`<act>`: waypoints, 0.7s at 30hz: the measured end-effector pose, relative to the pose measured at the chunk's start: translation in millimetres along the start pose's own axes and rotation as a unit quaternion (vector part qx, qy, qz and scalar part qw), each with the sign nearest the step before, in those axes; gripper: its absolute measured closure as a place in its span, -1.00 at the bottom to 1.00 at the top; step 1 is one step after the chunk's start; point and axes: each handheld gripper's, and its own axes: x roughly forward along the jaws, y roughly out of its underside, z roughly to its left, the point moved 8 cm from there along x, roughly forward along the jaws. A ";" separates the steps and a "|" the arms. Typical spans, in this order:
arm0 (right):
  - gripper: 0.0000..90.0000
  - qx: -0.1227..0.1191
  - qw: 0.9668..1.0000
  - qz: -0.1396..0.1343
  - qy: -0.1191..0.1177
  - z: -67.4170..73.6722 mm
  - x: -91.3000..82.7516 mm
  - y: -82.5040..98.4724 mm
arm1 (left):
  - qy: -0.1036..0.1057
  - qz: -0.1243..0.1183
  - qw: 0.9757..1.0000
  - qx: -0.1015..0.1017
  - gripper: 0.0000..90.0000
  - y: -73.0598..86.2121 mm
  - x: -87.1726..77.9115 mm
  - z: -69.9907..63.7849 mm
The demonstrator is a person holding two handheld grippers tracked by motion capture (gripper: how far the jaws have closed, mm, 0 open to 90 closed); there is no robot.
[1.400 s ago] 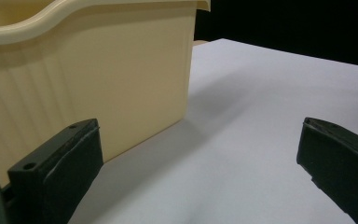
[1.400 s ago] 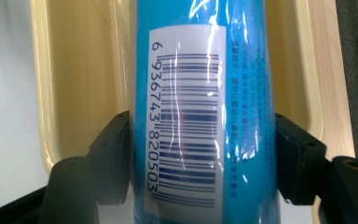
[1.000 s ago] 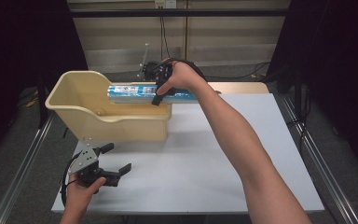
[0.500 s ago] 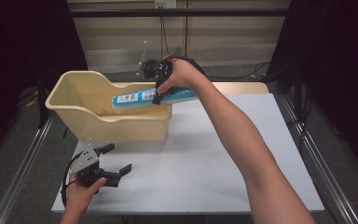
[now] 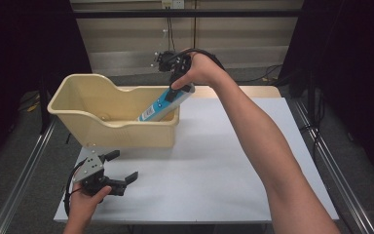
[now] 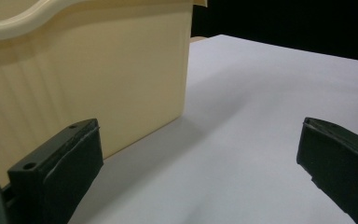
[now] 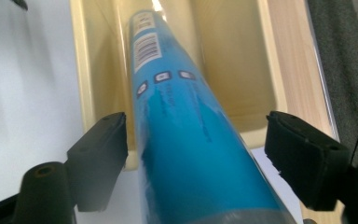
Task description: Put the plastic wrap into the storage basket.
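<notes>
L gripper [image 5: 118, 170] sits low near the front-left corner of the white rectangular tabletop [image 5: 214, 165], held in the person's left hand [image 5: 85, 197], grey three-cornered plate on top. Its jaws stand wide apart w/ nothing between; in the left gripper view [image 6: 196, 158] bare white top lies between the two black pads and runs on to the far edge, dark beyond. It's apart from the tub, near its front wall.

Cream plastic tub w/ a scooped rim [image 5: 112, 129] stands on the left-rear part of the table, left end at or near the table's left edge, hard to tell which. Left gripper view shows its outer wall [image 6: 84, 79] and right corner up close, wall upright, rim curving overhead; inside not visible from there.

Blue cylindrical packet w/ white label and barcode [image 5: 163, 103] leans tilted, lower end down inside the tub at its right end, upper end sticking up over the tub's right rim. Right gripper view looks straight down its length [image 7: 182, 135] into the tub [image 7: 272, 88]: barcode end far, tub floor and both long walls visible either side.

R gripper [image 5: 179, 87], in the right hand [image 5: 199, 68], is at the packet's upper end. In its own view [image 7: 196, 140] the jaws are apart: left pad touching or just beside the packet, right pad clearly off it w/ a gap. Not clamped.

Right of the tub the tabletop is open, crossed by the right forearm [image 5: 268, 146]; wood strip along the rear edge [image 5: 253, 91], metal rails [image 5: 321, 161] both sides.
</notes>
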 end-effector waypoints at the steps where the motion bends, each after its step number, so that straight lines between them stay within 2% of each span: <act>1: -0.61 0.010 1.000 -0.009 0.004 -1.5 -3.7 5.2 | -0.001 0.000 1.000 0.000 -1.00 0.0 0.0 0.1; 8: -0.73 0.032 0.999 -0.044 0.005 -1.8 -16.2 17.3 | -0.001 0.001 1.000 0.000 -1.00 -0.4 -0.1 -0.7; 9: -0.76 0.047 0.997 -0.061 0.003 -1.1 -20.8 20.6 | 0.000 0.001 1.000 0.000 -1.00 -0.5 -0.2 -1.2; 10: -0.76 0.047 0.997 -0.061 0.003 -1.1 -20.8 20.6 | 0.000 0.001 1.000 0.000 -1.00 -0.5 -0.2 -1.2; 12: -0.78 0.057 0.995 -0.082 0.000 -0.3 -25.4 23.9 | -0.001 0.004 1.000 0.003 -1.00 0.3 -0.8 -1.4; 13: -0.80 0.059 0.993 -0.100 0.006 -1.9 -29.1 27.5 | -0.004 0.005 1.000 0.004 -1.00 0.7 -1.5 -1.7; 14: -0.82 0.061 0.993 -0.104 0.007 -2.0 -30.4 29.1 | -0.005 0.009 1.000 0.009 -1.00 1.2 -2.6 -1.2; 16: -0.84 0.060 0.992 -0.111 0.010 -2.0 -32.5 31.8 | -0.004 0.007 1.000 0.006 -1.00 1.2 -2.7 -2.1; 17: -0.85 0.065 0.990 -0.127 0.009 -1.6 -36.5 35.9 | -0.006 0.005 1.000 0.005 -1.00 1.0 -2.7 -2.6; 18: -0.85 0.065 0.990 -0.127 0.009 -1.6 -36.5 35.9 | -0.006 0.005 1.000 0.005 -1.00 1.0 -2.7 -2.6; 20: -0.87 0.076 0.986 -0.148 0.012 -2.2 -39.4 44.4 | -0.004 0.004 1.000 0.001 -1.00 0.8 -2.0 -3.4; 21: -0.87 0.080 0.985 -0.153 0.014 -1.9 -39.5 47.6 | -0.004 0.007 1.000 0.007 -1.00 0.9 -1.7 -3.0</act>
